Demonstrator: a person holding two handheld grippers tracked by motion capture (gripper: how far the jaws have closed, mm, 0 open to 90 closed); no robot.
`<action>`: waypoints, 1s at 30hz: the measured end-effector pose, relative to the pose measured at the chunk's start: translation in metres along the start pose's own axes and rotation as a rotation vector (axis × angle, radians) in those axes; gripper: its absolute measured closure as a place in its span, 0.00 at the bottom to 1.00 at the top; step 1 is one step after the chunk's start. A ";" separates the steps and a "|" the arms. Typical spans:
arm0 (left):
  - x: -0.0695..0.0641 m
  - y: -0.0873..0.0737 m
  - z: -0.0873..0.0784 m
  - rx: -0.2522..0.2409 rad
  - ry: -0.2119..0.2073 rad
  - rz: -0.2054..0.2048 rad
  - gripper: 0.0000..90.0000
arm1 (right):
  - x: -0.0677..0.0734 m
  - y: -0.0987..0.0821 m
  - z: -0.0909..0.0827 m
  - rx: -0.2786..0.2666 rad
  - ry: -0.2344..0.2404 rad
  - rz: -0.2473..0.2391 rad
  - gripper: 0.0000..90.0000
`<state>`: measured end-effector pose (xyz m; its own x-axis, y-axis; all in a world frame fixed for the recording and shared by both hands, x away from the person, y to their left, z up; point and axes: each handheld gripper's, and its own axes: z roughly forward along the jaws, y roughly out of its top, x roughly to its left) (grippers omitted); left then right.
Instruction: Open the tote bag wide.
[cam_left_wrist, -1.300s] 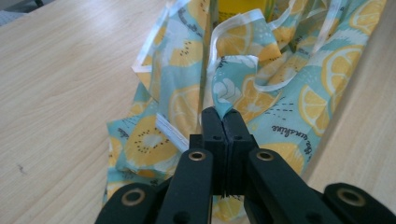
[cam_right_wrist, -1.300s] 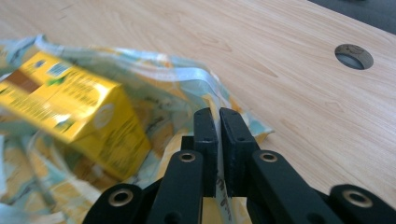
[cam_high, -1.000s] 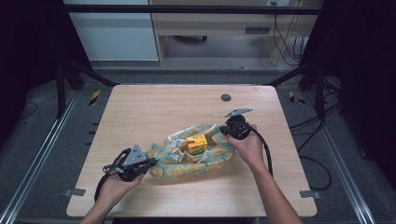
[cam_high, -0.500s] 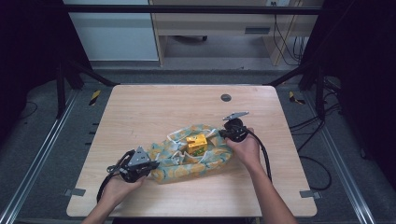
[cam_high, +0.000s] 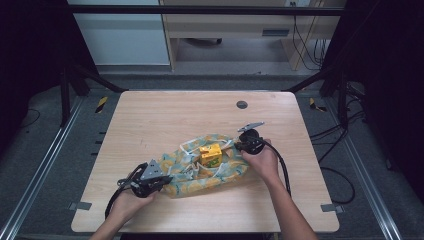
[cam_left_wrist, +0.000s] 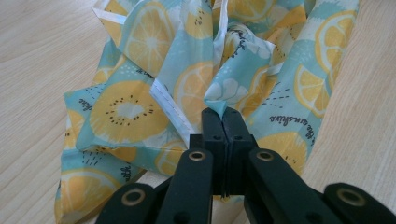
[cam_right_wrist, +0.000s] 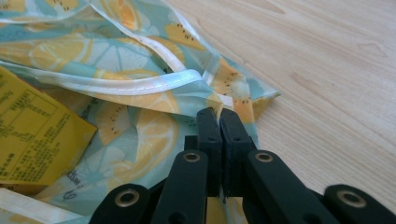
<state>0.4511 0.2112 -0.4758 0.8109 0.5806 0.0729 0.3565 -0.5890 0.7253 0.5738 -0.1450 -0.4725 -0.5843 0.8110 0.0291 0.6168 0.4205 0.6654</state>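
Observation:
A light-blue cloth bag printed with lemon and kiwi slices (cam_high: 215, 172) lies crumpled on the wooden table (cam_high: 165, 115). A yellow carton (cam_high: 210, 154) sits in its open middle. My left gripper (cam_high: 162, 181) is at the bag's left end, shut on a fold of the fabric (cam_left_wrist: 223, 100); the jaws are pressed together with cloth pinched at their tips (cam_left_wrist: 223, 116). My right gripper (cam_high: 239, 145) holds the bag's right end, shut on its white-trimmed edge (cam_right_wrist: 212, 95). The yellow carton (cam_right_wrist: 32, 135) lies to the left of my right gripper (cam_right_wrist: 218, 116) in the right gripper view.
A small dark round grommet (cam_high: 242, 104) is set in the table near its far edge. A cable (cam_high: 283, 167) trails from the right gripper along the forearm. Bare wood surrounds the bag on all sides.
The right gripper has sunk slightly toward the table with the bag's edge in it. The left gripper has shifted a little right along the bag's left end.

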 end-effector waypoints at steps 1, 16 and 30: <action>0.000 0.000 0.000 0.001 -0.001 0.000 1.00 | 0.001 0.000 0.001 0.009 0.000 0.002 0.98; -0.002 -0.004 0.000 0.022 -0.015 0.007 1.00 | 0.008 0.001 0.000 0.015 -0.013 -0.044 0.99; -0.004 -0.007 -0.002 0.015 -0.002 0.010 0.98 | 0.006 0.002 -0.004 0.007 -0.032 -0.036 0.79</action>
<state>0.4443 0.2141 -0.4792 0.8156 0.5732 0.0788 0.3548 -0.6030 0.7145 0.5700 -0.1411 -0.4678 -0.5890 0.8079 -0.0187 0.5995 0.4523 0.6603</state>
